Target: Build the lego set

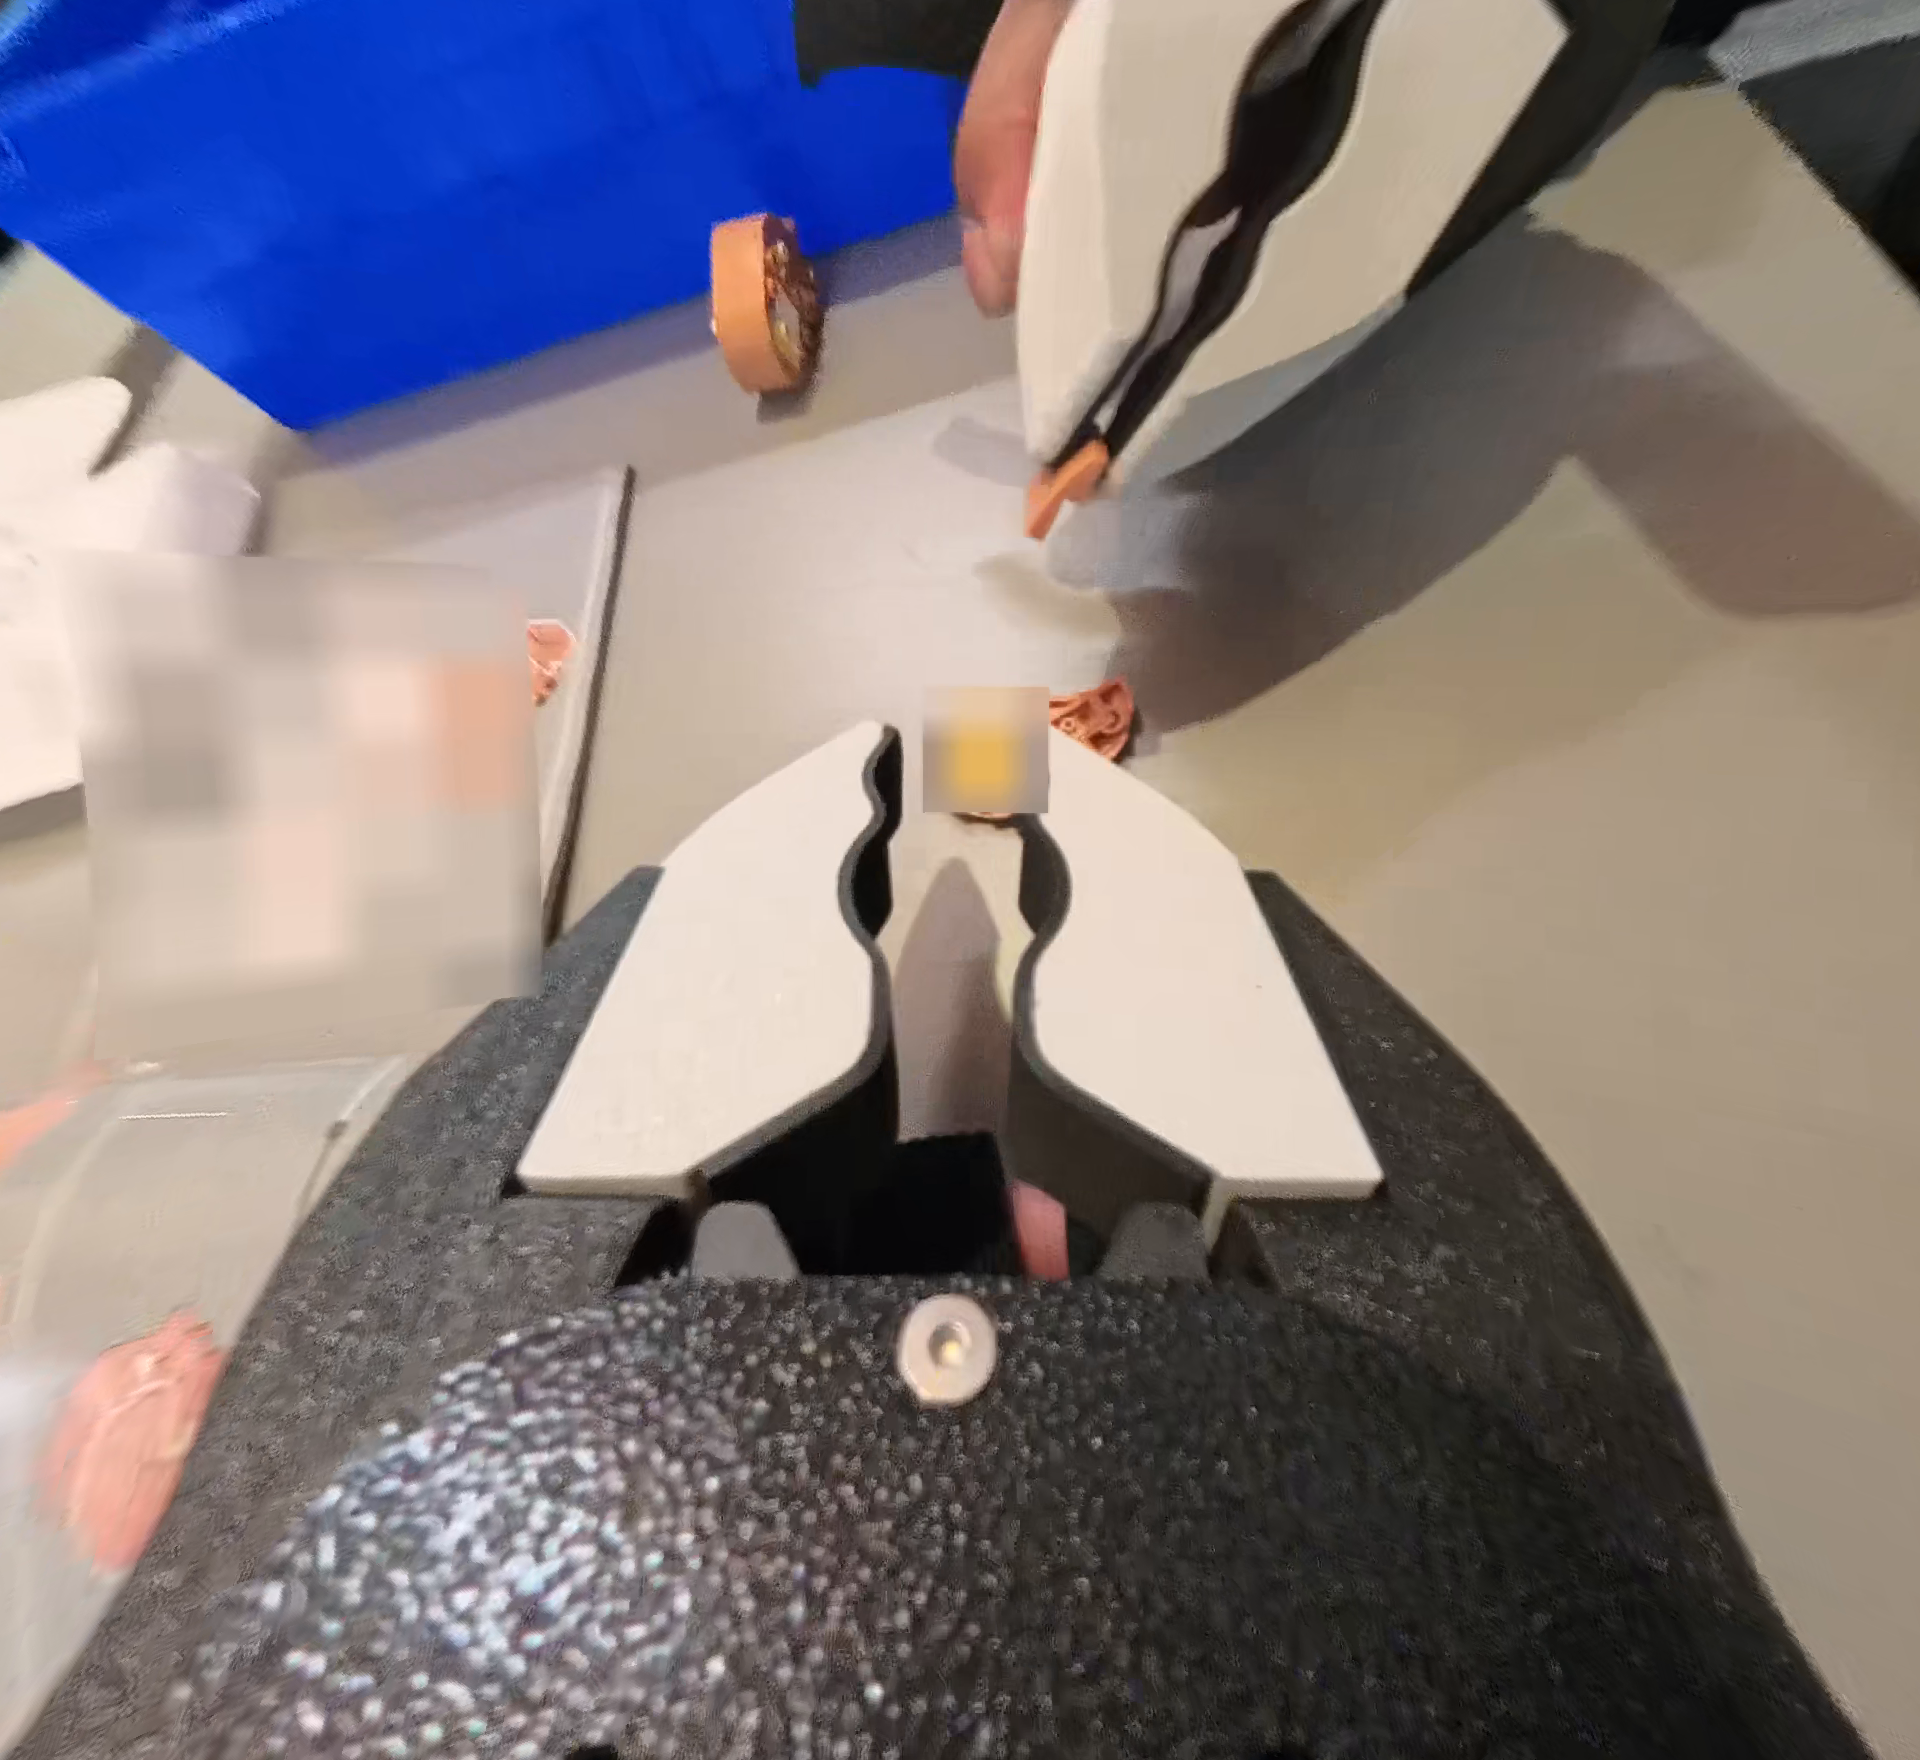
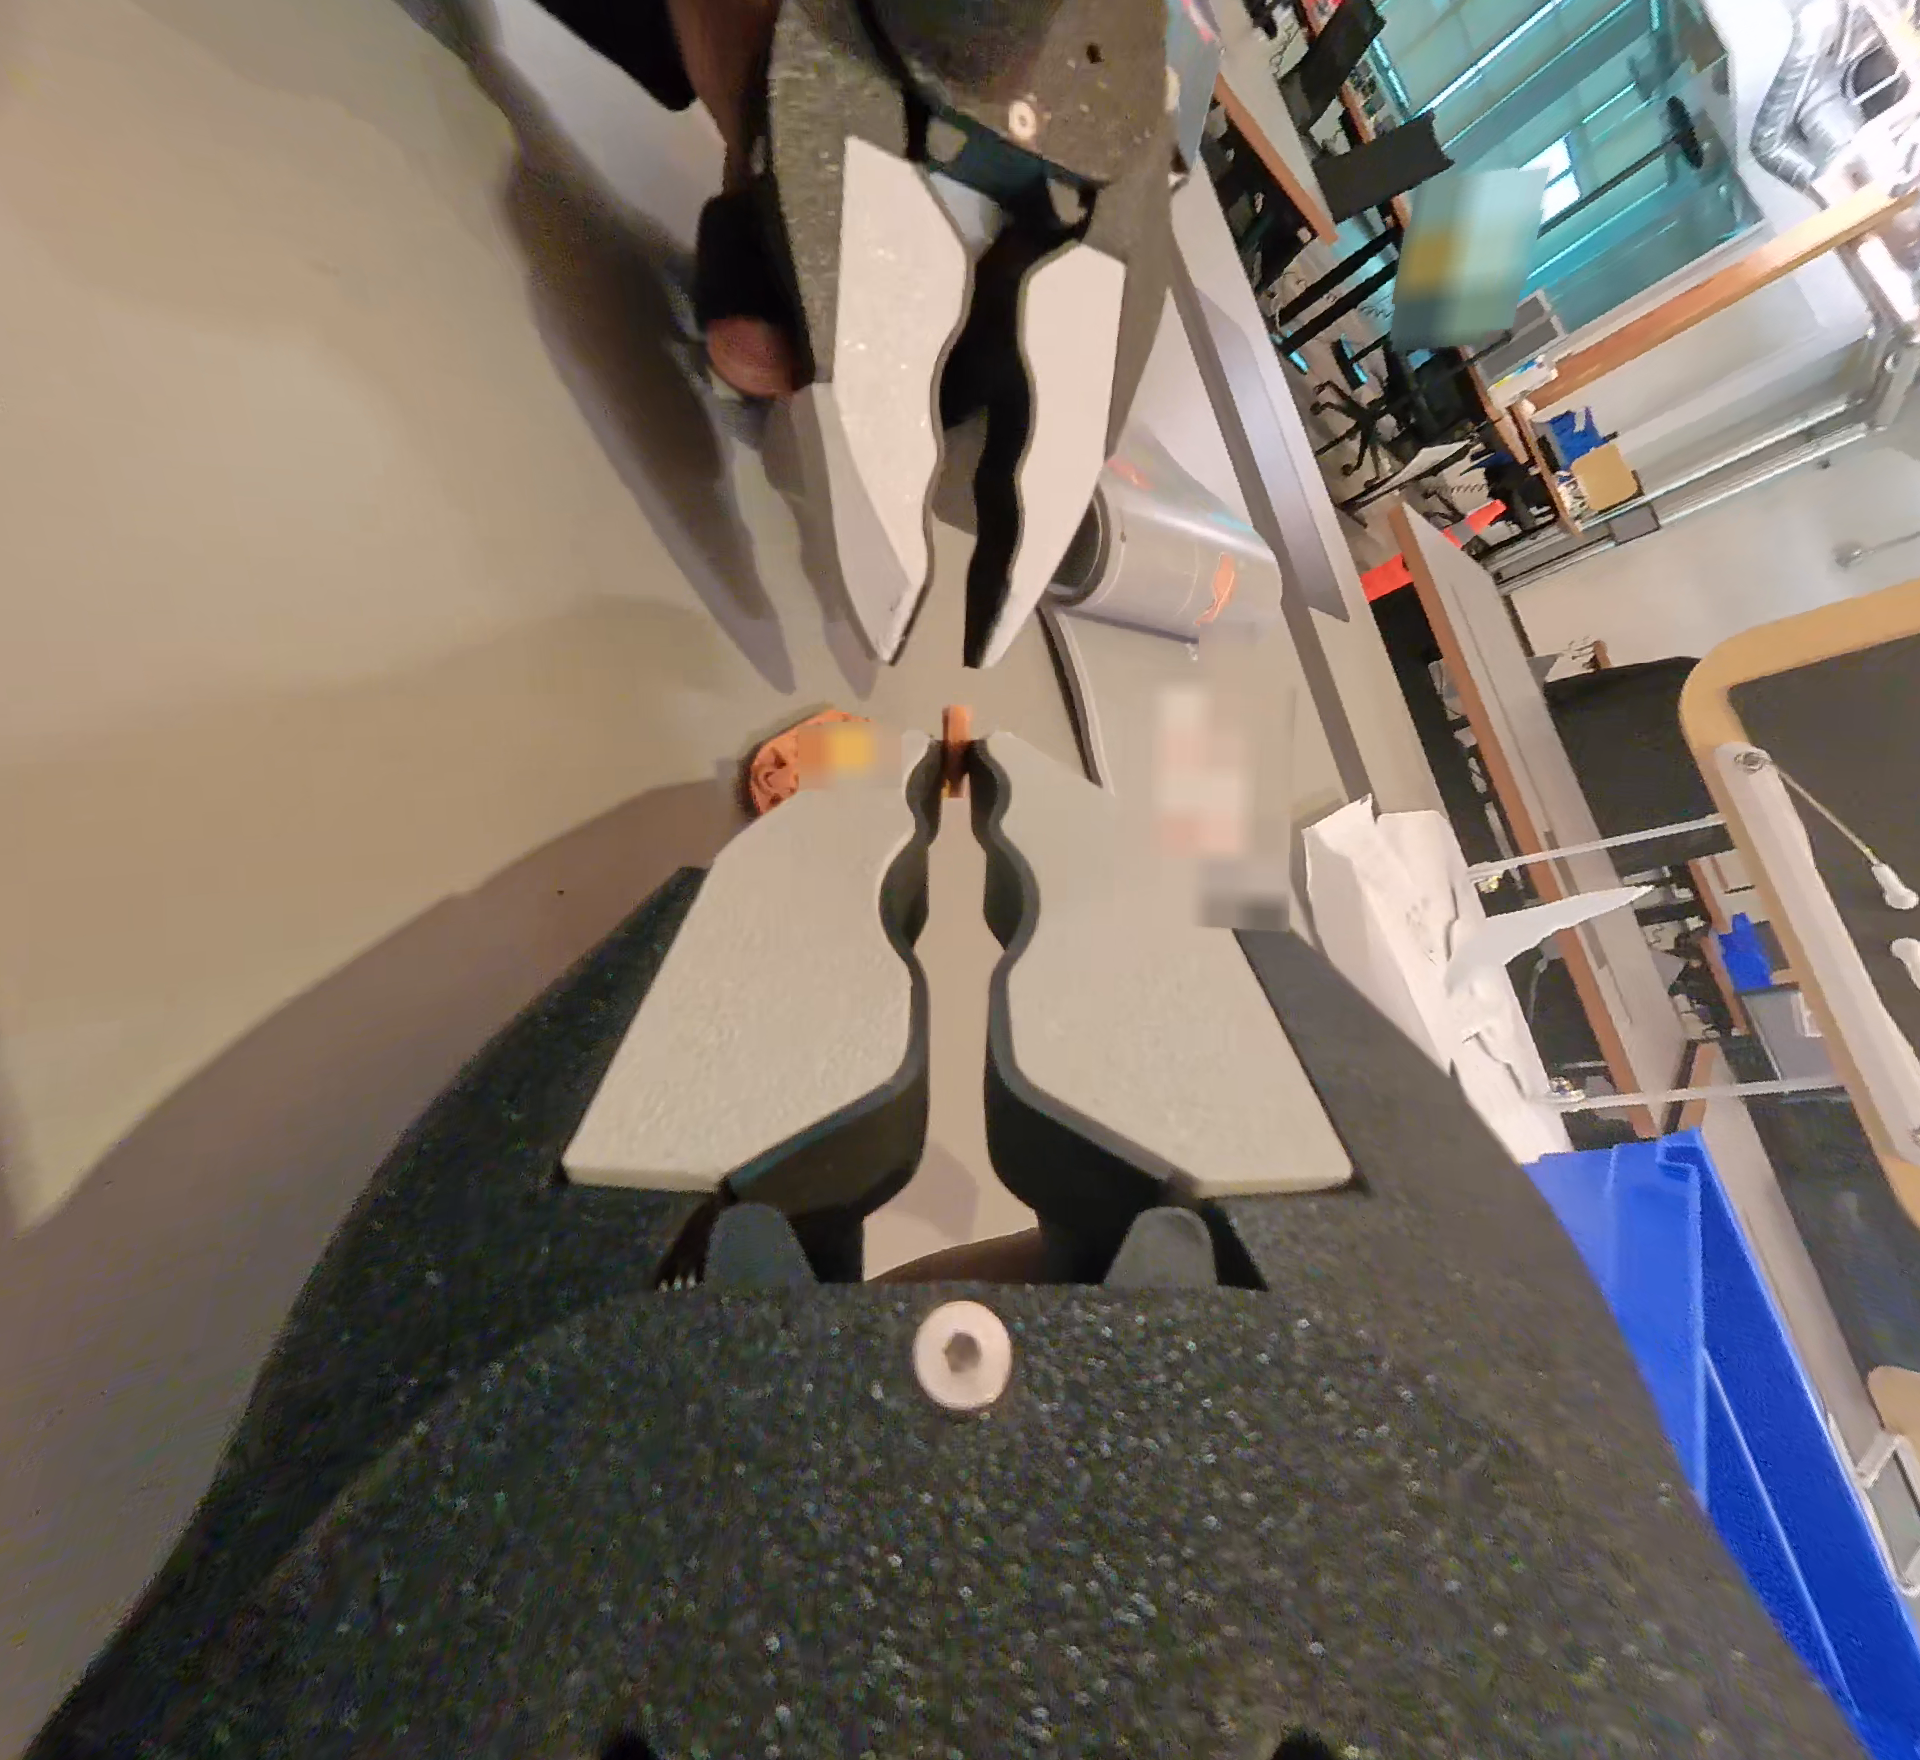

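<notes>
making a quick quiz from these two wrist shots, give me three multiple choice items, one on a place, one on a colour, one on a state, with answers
1. Where does the upright orange ring stand?
A. against the blue bin
B. on the white paper
C. in the left gripper

2. What colour is the small flat piece at the right gripper's tips?
A. green
B. orange
C. black

3. How do the left gripper's fingers stand?
A. clamped on a ring
B. pressed flat together
C. parted

Answers: 1 A, it leans at the bin's foot; 2 B, orange shows between the tips; 3 C, table shows between the fingers.

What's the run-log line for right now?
right gripper: shut on orange disc | left gripper: open, empty | surface: grey table
</notes>
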`<action>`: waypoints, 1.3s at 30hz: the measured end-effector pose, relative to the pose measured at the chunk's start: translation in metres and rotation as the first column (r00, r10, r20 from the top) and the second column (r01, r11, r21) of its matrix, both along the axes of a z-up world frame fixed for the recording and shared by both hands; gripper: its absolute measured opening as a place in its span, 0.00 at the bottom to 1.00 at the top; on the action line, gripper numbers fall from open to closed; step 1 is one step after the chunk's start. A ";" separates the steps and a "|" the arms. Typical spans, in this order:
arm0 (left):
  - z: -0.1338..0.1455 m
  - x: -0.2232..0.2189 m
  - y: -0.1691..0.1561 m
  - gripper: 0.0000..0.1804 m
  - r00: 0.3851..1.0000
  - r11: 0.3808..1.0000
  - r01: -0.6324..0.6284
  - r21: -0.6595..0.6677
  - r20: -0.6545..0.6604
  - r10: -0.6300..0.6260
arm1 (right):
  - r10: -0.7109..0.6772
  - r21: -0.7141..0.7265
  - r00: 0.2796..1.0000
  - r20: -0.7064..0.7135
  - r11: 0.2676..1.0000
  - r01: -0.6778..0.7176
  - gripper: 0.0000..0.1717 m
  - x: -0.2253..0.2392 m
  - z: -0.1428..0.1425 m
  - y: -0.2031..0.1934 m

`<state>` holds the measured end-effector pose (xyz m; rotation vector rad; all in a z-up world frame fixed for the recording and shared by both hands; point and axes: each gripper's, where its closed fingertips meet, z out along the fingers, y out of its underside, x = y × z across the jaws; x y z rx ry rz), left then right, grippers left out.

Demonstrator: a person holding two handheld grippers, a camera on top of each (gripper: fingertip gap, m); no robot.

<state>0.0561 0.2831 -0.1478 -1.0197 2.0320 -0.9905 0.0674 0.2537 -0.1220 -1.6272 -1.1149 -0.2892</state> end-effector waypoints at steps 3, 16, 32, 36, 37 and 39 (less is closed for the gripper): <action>-0.001 0.005 -0.001 0.15 0.994 0.992 0.046 -0.117 -0.097 -0.058 | -0.001 -0.021 1.000 -0.003 1.000 0.001 0.03 0.002 -0.001 -0.001; -0.032 0.016 -0.004 0.31 0.826 0.934 0.350 -0.076 -0.445 -0.345 | 0.005 -0.050 0.999 -0.042 0.999 -0.008 0.03 0.013 -0.009 -0.014; -0.031 -0.001 -0.025 0.15 0.893 0.937 0.345 -0.056 -0.287 -0.346 | -0.054 -0.122 0.992 -0.115 0.992 0.040 0.03 0.012 -0.013 -0.009; -0.027 -0.004 -0.030 0.15 0.941 0.959 0.281 0.027 -0.201 -0.270 | -0.076 -0.179 0.986 -0.150 0.983 0.049 0.03 0.007 -0.018 -0.009; -0.025 -0.004 -0.031 0.12 0.953 0.965 0.256 0.047 -0.176 -0.245 | -0.078 -0.187 0.985 -0.151 0.981 0.049 0.03 0.005 -0.019 -0.009; -0.021 -0.004 -0.032 0.08 0.975 0.976 0.201 0.085 -0.116 -0.191 | -0.088 -0.222 0.984 -0.153 0.974 0.053 0.03 0.003 -0.024 -0.010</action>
